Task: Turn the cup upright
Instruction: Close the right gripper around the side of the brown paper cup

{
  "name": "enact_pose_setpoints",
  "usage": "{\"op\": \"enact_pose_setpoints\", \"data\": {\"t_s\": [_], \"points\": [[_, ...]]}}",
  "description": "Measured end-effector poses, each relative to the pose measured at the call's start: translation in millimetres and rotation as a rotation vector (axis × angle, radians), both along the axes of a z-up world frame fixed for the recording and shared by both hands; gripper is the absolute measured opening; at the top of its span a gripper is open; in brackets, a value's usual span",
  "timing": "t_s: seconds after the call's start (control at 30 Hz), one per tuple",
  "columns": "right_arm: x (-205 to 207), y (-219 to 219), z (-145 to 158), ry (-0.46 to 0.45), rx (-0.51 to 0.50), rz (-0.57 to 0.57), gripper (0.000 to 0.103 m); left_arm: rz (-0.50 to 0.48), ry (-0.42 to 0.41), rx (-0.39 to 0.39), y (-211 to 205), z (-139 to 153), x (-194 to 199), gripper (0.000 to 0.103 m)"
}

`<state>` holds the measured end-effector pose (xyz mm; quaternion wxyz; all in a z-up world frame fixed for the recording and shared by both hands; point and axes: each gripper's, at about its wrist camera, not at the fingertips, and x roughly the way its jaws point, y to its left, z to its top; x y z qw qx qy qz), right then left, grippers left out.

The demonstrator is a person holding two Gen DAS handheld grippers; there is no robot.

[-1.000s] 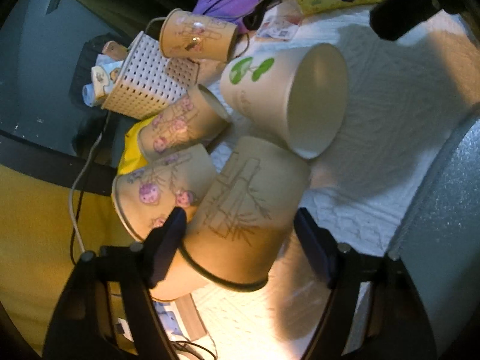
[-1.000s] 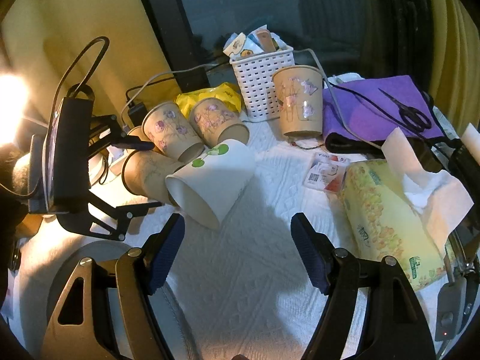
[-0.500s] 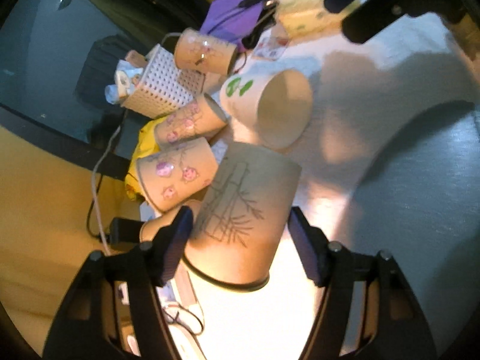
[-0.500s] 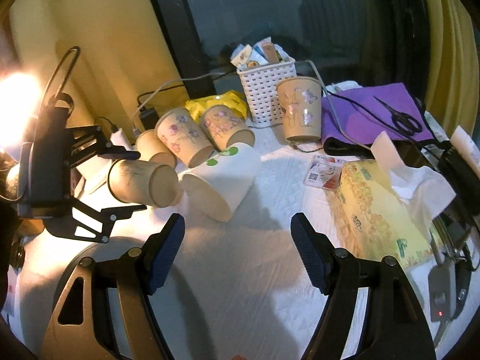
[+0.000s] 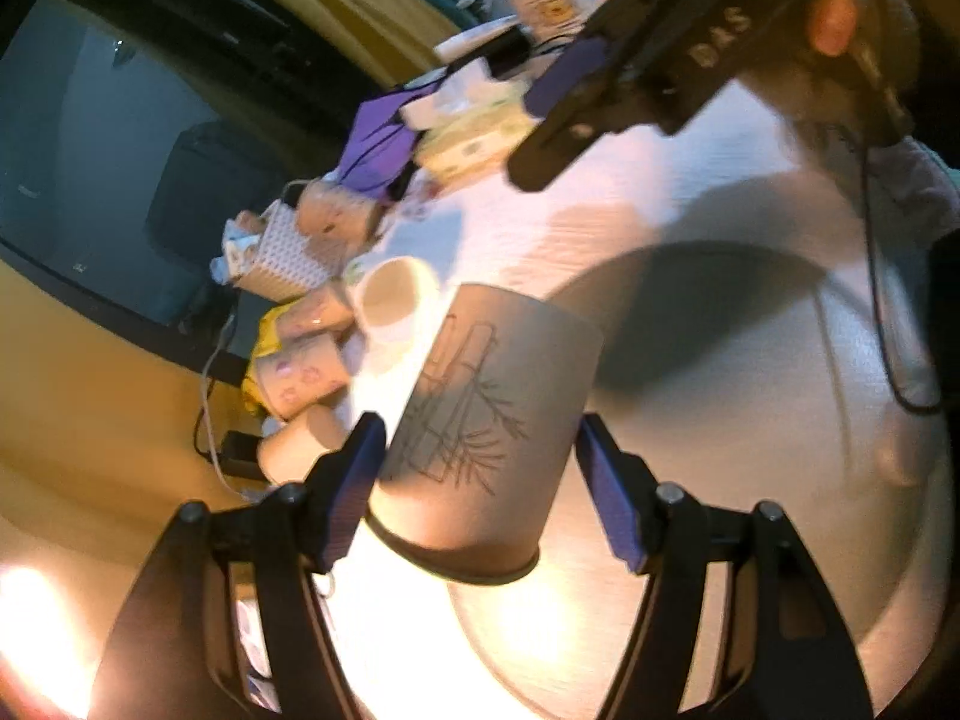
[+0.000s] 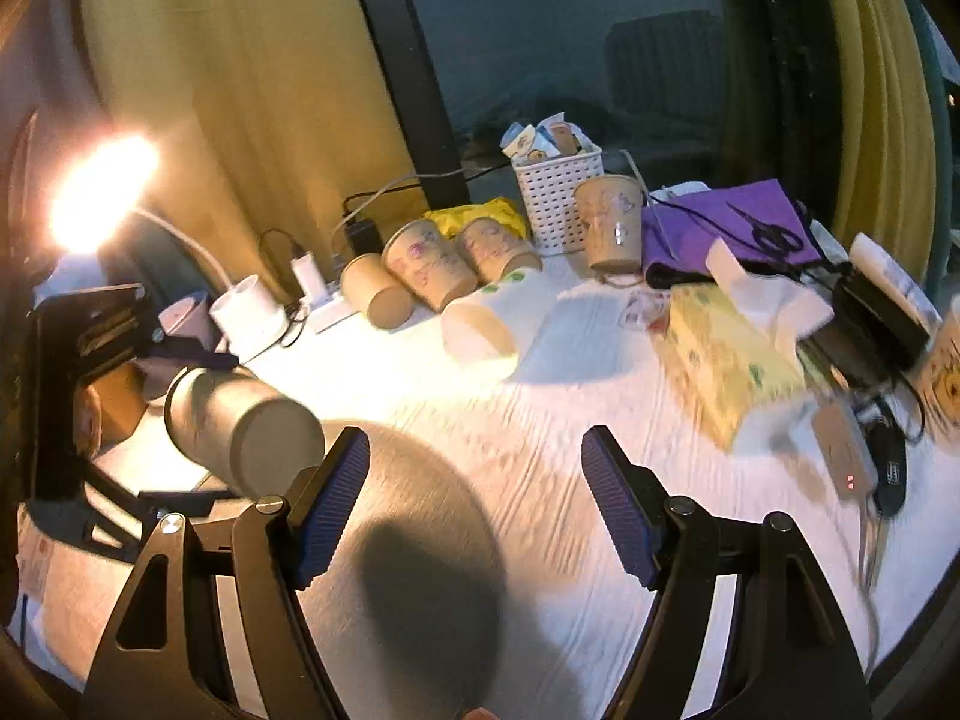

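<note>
In the left wrist view, the left gripper (image 5: 480, 468) pinched the bamboo-print cup (image 5: 486, 438) between its blue pads, the cup's dark-rimmed mouth toward the camera at 6 o'clock and its base pointing away toward 12 o'clock, held clear above the white cloth (image 5: 630, 192). Beyond it at 10 o'clock lay the white cup (image 5: 393, 303) on its side, two flowered cups (image 5: 306, 372) beside it, and the perforated white basket (image 5: 288, 258); the picture was blurred. At 1 o'clock hung the right gripper (image 5: 576, 96), seen from the side. In the right wrist view, the right gripper (image 6: 474, 504) stood spread wide with nothing between its pads, above the cloth. At 9 o'clock the bamboo-print cup (image 6: 252, 426) lay horizontal in the air, its closed base facing the camera, clamped in the left gripper (image 6: 180, 426). Toward 12 o'clock lay the tipped white cup (image 6: 486, 318), and to its right one flowered cup (image 6: 612, 222) stood upright by the basket (image 6: 555, 195). A tissue box (image 6: 726, 360) sat at 3 o'clock, a lit lamp (image 6: 99, 192) at 10 o'clock.
</note>
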<state>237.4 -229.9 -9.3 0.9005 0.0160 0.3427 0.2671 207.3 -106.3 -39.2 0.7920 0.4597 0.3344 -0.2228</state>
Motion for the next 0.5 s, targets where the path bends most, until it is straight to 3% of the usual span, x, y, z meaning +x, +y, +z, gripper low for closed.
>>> {"op": "enact_pose_setpoints", "data": {"t_s": [0.27,0.5], "points": [[-56,-17,-15,0.031,0.01,0.003,0.076,-0.008,0.02,0.0,-27,-19,-64,0.067],[-81,-27,-33,0.061,0.014,0.019,0.076,0.027,0.047,0.032,-35,-40,-64,0.069]]}}
